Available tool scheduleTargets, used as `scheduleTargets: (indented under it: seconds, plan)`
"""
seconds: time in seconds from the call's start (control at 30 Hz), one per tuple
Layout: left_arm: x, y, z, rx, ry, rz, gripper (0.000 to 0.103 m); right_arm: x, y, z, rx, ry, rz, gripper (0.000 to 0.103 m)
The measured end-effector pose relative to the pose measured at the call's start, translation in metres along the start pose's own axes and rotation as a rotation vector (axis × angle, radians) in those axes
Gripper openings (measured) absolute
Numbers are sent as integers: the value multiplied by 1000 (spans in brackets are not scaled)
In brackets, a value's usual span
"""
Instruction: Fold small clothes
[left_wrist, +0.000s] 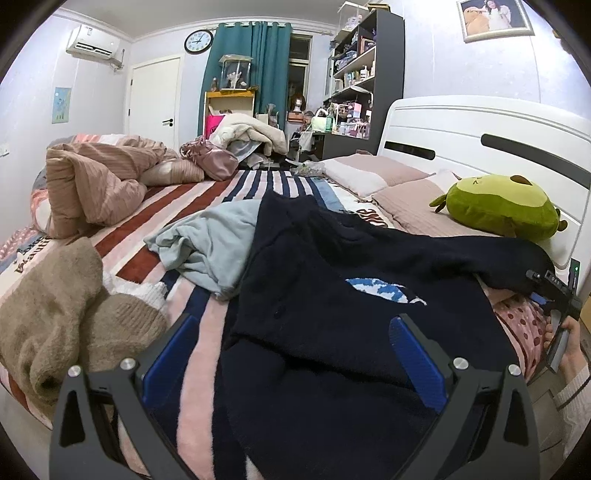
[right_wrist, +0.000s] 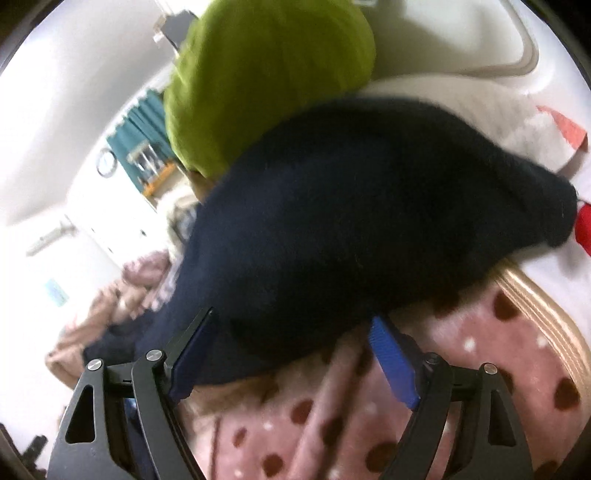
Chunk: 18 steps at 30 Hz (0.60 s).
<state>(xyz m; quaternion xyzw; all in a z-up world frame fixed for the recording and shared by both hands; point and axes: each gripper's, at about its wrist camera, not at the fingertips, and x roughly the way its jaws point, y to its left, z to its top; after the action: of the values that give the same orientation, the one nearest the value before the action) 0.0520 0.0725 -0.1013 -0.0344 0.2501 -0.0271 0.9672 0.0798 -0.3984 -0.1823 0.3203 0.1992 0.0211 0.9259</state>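
A dark navy sweater (left_wrist: 325, 295) with a blue-and-white patch (left_wrist: 380, 290) lies spread on the striped bed (left_wrist: 199, 192). My left gripper (left_wrist: 295, 354) is open, its blue pads either side of the sweater's lower part. One sleeve (left_wrist: 480, 254) stretches right to my right gripper (left_wrist: 554, 295), seen at the bed's right edge. In the right wrist view the sleeve (right_wrist: 369, 206) lies over a pink dotted cloth (right_wrist: 369, 406), and my right gripper (right_wrist: 295, 350) is open with the sleeve's edge between its jaws.
A light blue garment (left_wrist: 207, 243) lies left of the sweater. Beige knitwear (left_wrist: 62, 317) sits at the near left. A pink quilt (left_wrist: 96, 181) is heaped at the far left. A green plush (left_wrist: 502, 206) rests on pillows by the white headboard (left_wrist: 480, 140).
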Motion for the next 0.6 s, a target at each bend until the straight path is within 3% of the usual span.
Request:
scheduleTargets:
  seconds: [0.13,0.2,0.23,0.3,0.33,0.47,0.6]
  plan:
    - [5,-5,4,13,-2,-11,102,-3,13,3,-29,-48,5,72]
    - [10,-6,5,7,1,-16,102,2,17,3,-33,-50,-35,54]
    - [12,-7,6,-1,2,-22,102,4,20,1,-41,-54,-107,38]
    - [13,-8,6,-13,-2,-41,102,3,24,4,-57,-67,-152,23]
    - [12,-9,6,-14,-5,-51,102,-4,34,0,-104,-104,-187,4]
    - [9,-7,5,-4,-14,-48,102,-26,70,-7,-251,-204,-239,2]
    - [3,5,2,-30,-27,-62,102,-43,120,0,-357,-253,-152,0]
